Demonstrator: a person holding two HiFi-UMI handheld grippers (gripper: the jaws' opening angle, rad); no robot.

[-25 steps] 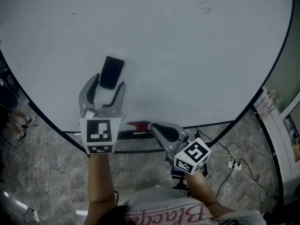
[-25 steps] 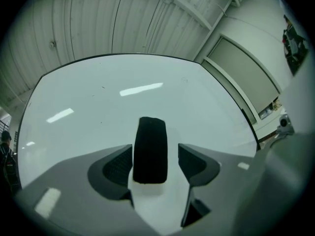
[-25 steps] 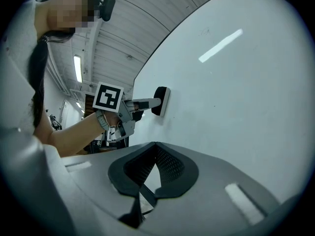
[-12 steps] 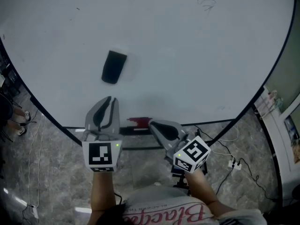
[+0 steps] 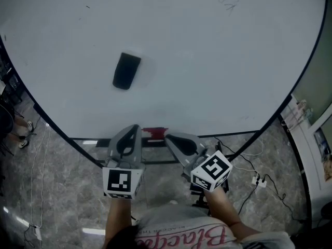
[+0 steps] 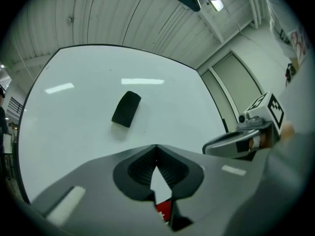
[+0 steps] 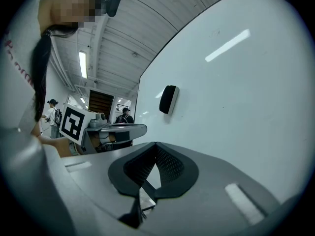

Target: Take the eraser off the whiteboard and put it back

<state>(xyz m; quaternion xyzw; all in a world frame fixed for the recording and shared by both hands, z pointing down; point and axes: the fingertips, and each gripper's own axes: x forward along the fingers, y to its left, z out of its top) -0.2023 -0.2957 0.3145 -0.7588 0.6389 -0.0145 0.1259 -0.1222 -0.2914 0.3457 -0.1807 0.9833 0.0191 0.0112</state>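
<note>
Left of centre on the whiteboard [image 5: 207,61], the black eraser [image 5: 126,71] sat flat against the white surface, its upper end tipped a little to the right, well apart from both tools. Below it, at the board's lower edge, the left gripper [image 5: 135,130] was clenched on nothing, its jaws pressed together and pointing at the board, with its marker cube [image 5: 123,182] nearest the person. The left gripper view showed the same: the pads met at the tip [image 6: 156,146], the eraser [image 6: 126,108] lay above and to the left of them on the board, and a red patch [image 6: 164,209] showed through the small gap behind the pads.

Just right of those jaws, a red object [image 5: 154,135] lay on the ledge under the board. On its other side the right gripper [image 5: 168,137] pointed up and leftward at the ledge, likewise clamped shut and empty. In the right gripper view its jaws met at the tip [image 7: 155,144], the eraser [image 7: 168,99] hung on the board above them, and the left gripper [image 7: 113,129] appeared at the left.

Farther right, a power strip [image 5: 259,181] with cables lay on the grey floor [image 5: 62,191].
</note>
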